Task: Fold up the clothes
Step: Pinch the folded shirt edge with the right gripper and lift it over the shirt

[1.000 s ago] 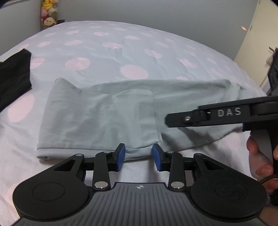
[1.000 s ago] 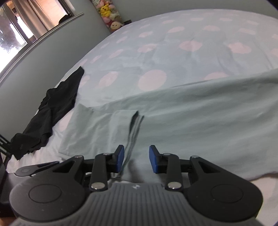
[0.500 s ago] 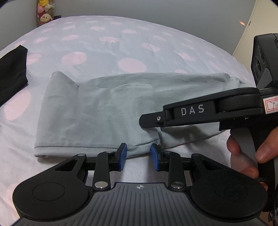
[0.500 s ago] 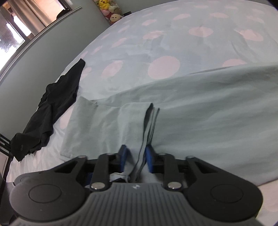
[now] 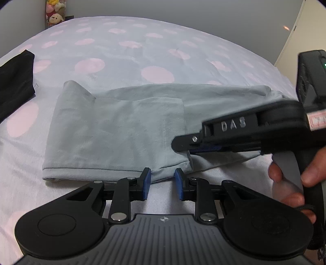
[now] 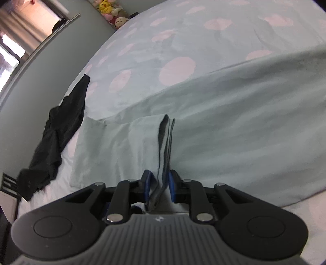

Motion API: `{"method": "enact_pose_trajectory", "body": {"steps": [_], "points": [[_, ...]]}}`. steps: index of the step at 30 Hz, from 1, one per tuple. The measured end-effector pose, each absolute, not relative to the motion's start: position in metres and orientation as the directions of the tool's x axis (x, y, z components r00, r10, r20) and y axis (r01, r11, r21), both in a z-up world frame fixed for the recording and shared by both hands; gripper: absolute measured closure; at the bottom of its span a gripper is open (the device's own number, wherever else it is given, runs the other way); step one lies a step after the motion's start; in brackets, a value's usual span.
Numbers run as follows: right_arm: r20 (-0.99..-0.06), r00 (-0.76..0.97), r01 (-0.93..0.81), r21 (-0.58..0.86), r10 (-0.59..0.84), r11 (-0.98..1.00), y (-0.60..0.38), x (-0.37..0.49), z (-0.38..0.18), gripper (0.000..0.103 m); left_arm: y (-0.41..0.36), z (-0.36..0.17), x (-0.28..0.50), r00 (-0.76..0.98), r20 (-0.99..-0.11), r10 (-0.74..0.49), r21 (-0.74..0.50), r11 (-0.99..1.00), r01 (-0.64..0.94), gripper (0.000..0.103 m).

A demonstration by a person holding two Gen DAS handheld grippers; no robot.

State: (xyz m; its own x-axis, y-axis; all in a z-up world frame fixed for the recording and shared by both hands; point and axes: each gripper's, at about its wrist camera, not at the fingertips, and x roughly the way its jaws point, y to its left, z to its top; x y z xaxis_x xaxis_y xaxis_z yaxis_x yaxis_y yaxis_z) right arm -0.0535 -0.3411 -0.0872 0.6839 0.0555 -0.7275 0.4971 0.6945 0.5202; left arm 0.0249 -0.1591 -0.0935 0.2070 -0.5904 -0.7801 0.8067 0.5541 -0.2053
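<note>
A pale grey-green garment (image 5: 114, 132) lies partly folded on the bed, one flap laid over its left part. My left gripper (image 5: 163, 181) is open at the garment's near hem, with the hem just beyond its blue pads (image 5: 146, 181). My right gripper (image 5: 179, 145) comes in from the right, held by a hand (image 5: 295, 183), and bites the folded flap's right edge. In the right wrist view the garment (image 6: 244, 122) fills the middle, and the right gripper (image 6: 160, 183) is shut on the raised layered edge, which stands upright between the pads.
The bed (image 5: 152, 51) has a pale blue sheet with pink dots. A black garment (image 5: 14, 81) lies crumpled at the left edge, also the black garment (image 6: 59, 130) beside the wall. Plush toys (image 5: 54, 14) sit at the far corner. A curtained window (image 6: 20, 40) is at the left.
The right gripper slid leftward onto the flap's edge and narrowed its jaws around the layers, which now stand lifted. The left gripper crept slightly closer to the hem and stays open.
</note>
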Motion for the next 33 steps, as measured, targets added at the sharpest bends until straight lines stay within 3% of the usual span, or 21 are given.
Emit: {"method": "enact_pose_trajectory", "body": {"steps": [8, 16, 23, 33], "points": [[-0.672, 0.728, 0.449, 0.615, 0.134, 0.648, -0.362, -0.046, -0.092, 0.077, -0.161, -0.094, 0.026, 0.201, -0.782, -0.590, -0.213, 0.555, 0.804, 0.080], [-0.641, 0.746, 0.438, 0.678, 0.183, 0.590, -0.369, -0.047, -0.100, 0.089, -0.162, -0.093, 0.028, 0.203, -0.779, -0.594, -0.212, 0.553, 0.806, 0.080], [-0.654, 0.745, 0.404, 0.601, 0.133, 0.689, -0.358, -0.042, -0.074, 0.092, -0.151, -0.082, 0.024, 0.264, -0.718, -0.644, -0.211, 0.563, 0.799, 0.080], [-0.693, 0.721, 0.368, 0.384, 0.001, 0.847, -0.369, -0.056, -0.005, 0.092, -0.136, -0.060, 0.014, 0.415, -0.599, -0.685, -0.145, 0.602, 0.785, 0.079]]}}
